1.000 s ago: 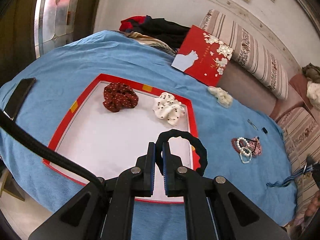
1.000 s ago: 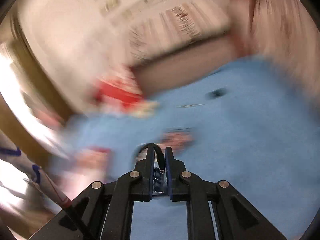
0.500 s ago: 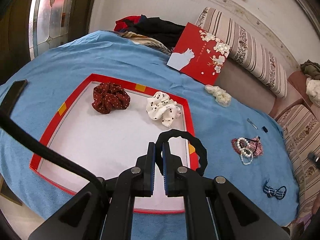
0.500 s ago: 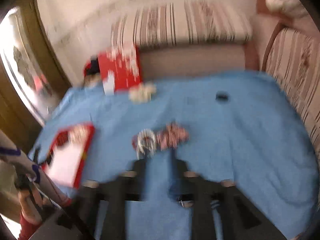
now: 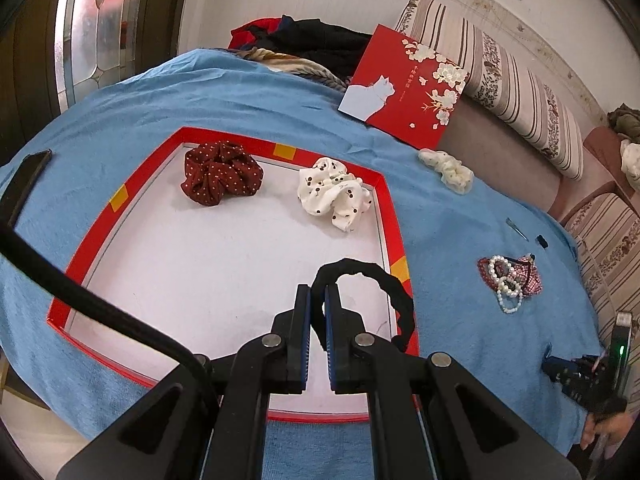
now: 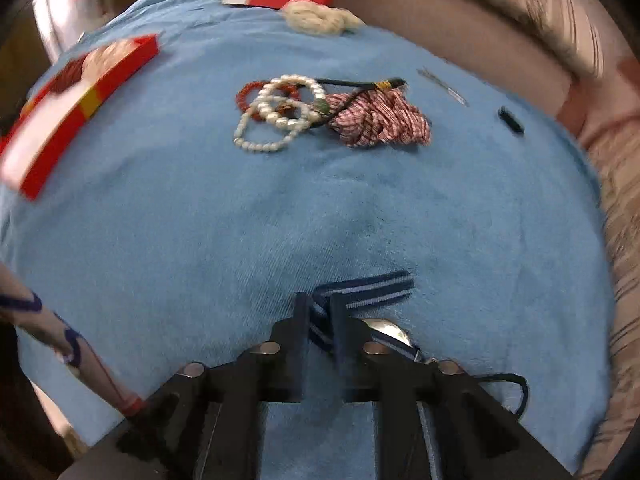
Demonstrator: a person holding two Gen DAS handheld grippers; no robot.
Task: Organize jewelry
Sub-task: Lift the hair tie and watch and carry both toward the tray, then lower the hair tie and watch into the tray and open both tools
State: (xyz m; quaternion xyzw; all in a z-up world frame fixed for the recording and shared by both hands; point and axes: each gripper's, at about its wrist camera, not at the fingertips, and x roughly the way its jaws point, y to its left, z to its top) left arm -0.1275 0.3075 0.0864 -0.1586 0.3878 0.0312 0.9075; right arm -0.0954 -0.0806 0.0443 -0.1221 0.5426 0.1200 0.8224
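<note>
My left gripper (image 5: 317, 300) is shut on a black hair tie (image 5: 390, 286) and holds it over the right front part of the red-rimmed white tray (image 5: 100, 220). In the tray lie a dark red dotted scrunchie (image 5: 222, 173) and a white dotted scrunchie (image 5: 334, 197). My right gripper (image 6: 320, 316) is down on the blue cloth with its jaws closed around a blue striped bow hair tie (image 6: 368, 290). Pearl bracelets (image 6: 276, 114) and a red checked scrunchie (image 6: 380, 120) lie further ahead of it.
A cream scrunchie (image 5: 446, 165) and a red box lid (image 5: 404, 88) lie by the striped sofa back. A hairpin (image 6: 442, 86) and a small black clip (image 6: 511, 120) lie on the blue cloth (image 6: 240, 220). A phone (image 5: 24, 182) lies at the left edge.
My right gripper swung down to the cloth, opened, and closed around the blue striped bow tie. My left gripper barely moved, still holding the black hair tie over the tray.
</note>
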